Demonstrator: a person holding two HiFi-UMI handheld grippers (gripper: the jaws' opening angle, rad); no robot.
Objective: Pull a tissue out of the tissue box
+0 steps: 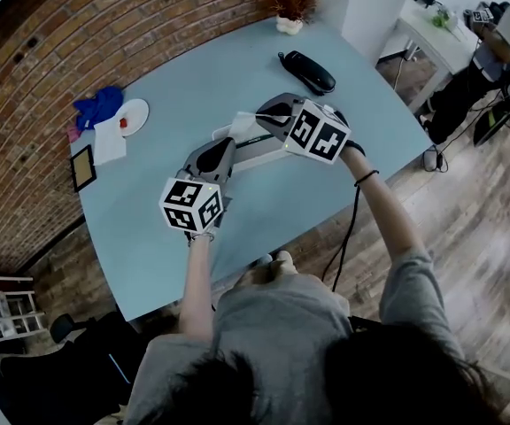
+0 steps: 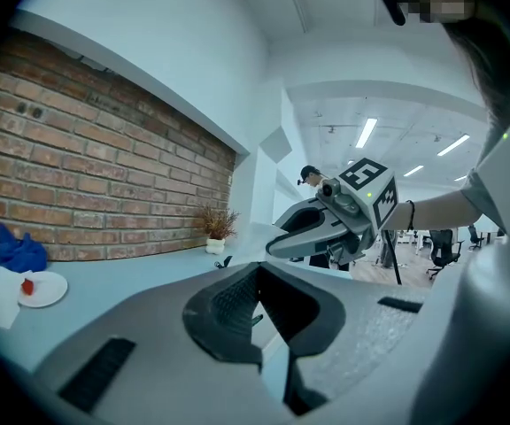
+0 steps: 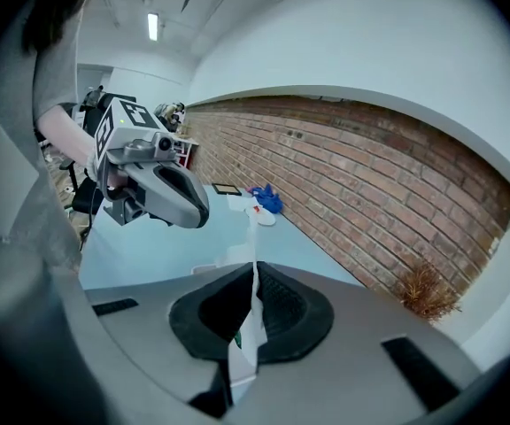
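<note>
We pinch the thin white paper tissue [image 3: 248, 339] in the right hand-held gripper [image 3: 253, 273], the left hand-held gripper [image 2: 258, 270] closed and empty; a jerk could tear it or lift the pale cardboard tissue box [image 1: 257, 151].

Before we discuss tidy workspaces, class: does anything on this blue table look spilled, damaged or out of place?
Nothing spilled or broken. Only a blue cloth lies crumpled at the table's wall-side edge beside a small plate; the right gripper's jaws pinch a tissue.

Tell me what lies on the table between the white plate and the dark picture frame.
A white napkin lies between plate and frame; the head view shows it.
</note>
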